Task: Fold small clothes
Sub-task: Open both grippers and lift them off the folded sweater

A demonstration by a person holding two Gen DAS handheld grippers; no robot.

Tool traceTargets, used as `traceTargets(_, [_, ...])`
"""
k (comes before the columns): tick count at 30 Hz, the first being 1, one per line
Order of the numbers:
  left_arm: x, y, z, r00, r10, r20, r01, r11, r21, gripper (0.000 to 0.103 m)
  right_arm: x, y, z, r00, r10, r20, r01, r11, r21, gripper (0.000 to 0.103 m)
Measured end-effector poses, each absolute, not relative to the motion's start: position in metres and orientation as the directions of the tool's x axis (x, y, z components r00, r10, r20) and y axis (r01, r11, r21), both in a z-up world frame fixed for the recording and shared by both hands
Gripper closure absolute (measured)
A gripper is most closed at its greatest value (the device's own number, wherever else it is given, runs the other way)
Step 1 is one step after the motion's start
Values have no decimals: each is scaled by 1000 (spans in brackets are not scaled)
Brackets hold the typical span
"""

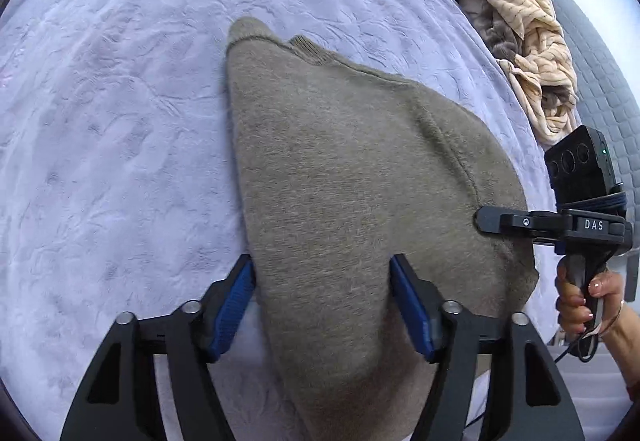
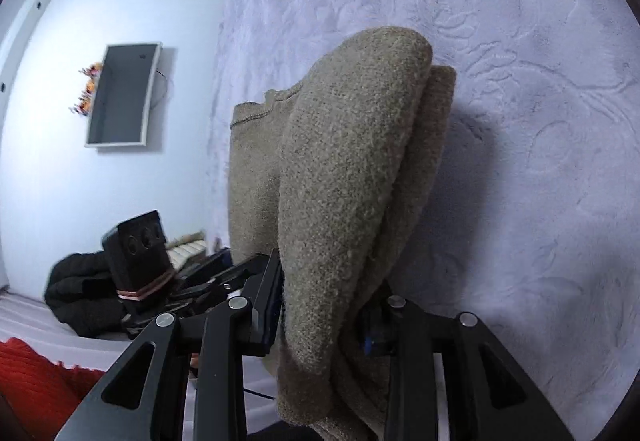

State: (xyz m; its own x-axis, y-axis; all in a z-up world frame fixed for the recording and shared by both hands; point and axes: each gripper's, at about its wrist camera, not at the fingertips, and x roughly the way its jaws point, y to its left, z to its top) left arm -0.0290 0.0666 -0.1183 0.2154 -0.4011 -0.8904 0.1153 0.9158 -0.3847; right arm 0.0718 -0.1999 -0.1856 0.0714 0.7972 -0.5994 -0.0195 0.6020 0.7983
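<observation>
A folded taupe knit sweater (image 1: 352,177) lies on the lilac bedspread (image 1: 120,101). My left gripper (image 1: 322,305) is open, its blue-padded fingers (image 1: 236,305) spread above the sweater's near end, gripping nothing. My right gripper (image 2: 320,313) is shut on the sweater (image 2: 344,181), pinching its thick folded layers between the jaws and holding that edge up off the bed. The right gripper also shows in the left wrist view (image 1: 486,220), at the sweater's right edge.
A pile of peach striped and grey clothes (image 1: 516,37) lies at the far right of the bed. A grey quilted headboard (image 1: 600,81) stands beyond it. Off the bed's edge are a wall-mounted TV (image 2: 120,95), a black garment (image 2: 80,297) and a red cloth (image 2: 32,385).
</observation>
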Motion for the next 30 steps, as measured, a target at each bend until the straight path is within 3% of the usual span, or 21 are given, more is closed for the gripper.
traceTargets(1, [-30, 68, -116, 229, -379, -897, 119, 925, -361, 21, 72, -202, -186, 72, 788, -611, -16, 614, 789, 65])
traceTargets(5, [-32, 72, -113, 226, -363, -904, 82, 932, -354, 20, 67, -220, -182, 90, 692, -716, -13, 720, 694, 52])
traceTargets(8, [-38, 76, -110, 240, -339, -910, 55, 940, -335, 18, 58, -223, -174, 105, 576, -811, -55, 818, 573, 50])
traceTargets(10, [-39, 74, -109, 240, -295, -925, 41, 955, -294, 0, 51, -225, -168, 117, 502, -857, -61, 865, 498, 46])
traceTargets(19, [-51, 75, -100, 242, -167, -956, 1, 985, -172, 0, 19, -236, -163, 134, 409, -903, 33, 909, 416, 46])
traceTargets(25, [-57, 83, -87, 244, -143, -959, -49, 986, -159, 0, 11, -235, -142, 146, 385, -911, 92, 912, 400, 46])
traceTargets(30, [-64, 87, -70, 240, -118, -964, -70, 988, -138, 0, 0, -225, -123, 148, 399, -905, 114, 902, 417, 38])
